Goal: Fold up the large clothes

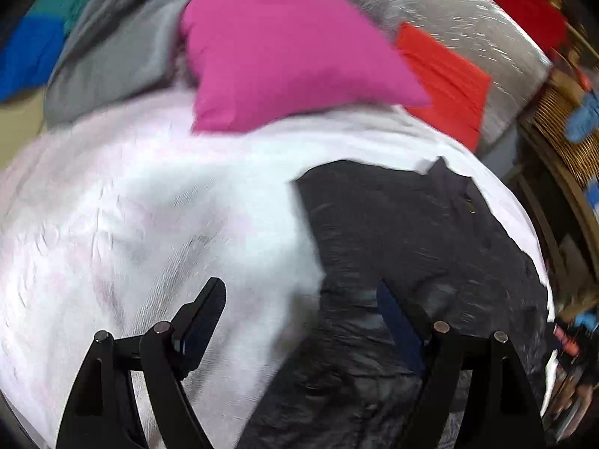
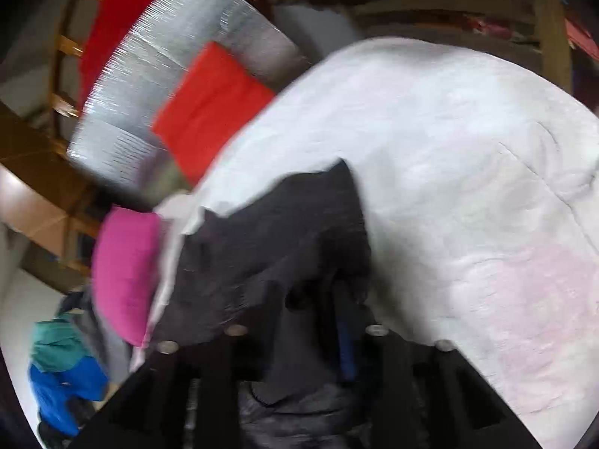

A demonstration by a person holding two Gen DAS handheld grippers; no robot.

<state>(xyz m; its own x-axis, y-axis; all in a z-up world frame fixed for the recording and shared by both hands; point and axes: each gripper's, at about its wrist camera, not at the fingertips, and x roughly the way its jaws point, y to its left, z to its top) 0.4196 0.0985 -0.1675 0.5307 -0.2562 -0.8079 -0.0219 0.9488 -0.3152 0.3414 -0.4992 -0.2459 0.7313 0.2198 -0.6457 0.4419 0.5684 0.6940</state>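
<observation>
Nearest to us, the left hand-held gripper point(image 1: 299, 292) hangs over the bed with its two black fingers point(image 1: 207, 307) spread wide apart. Nothing sits between them. Under the gap we see the edge where a dark grey garment point(image 1: 411, 243) meets the white bed cover point(image 1: 149, 205).

The dark garment is the big piece of clothing we are folding. It lies on the near right part of the bed, flat but wrinkled, with a small pointed corner sticking up at its far edge.

In the right wrist view, the right hand-held gripper point(image 2: 310, 299) has its fingers drawn close on a bunched-up fold of the same dark garment point(image 2: 284, 232). The cloth sits between the fingers and hides the tips, so we see it pinching the garment. A blue pad point(image 2: 346, 351) shows on one finger.

Farther away, a pink pillow point(image 1: 284, 56) rests on the far side of the bed. To its left lies a grey cloth point(image 1: 112, 60), and past that a blue and green cloth point(image 1: 41, 37). To the right of the pillow sits a folded orange-red cloth point(image 1: 445, 78) on a shiny silver mat point(image 1: 468, 18). A woven basket point(image 1: 558, 119) stands at the far right, beside the bed.

Both views are blurry.
</observation>
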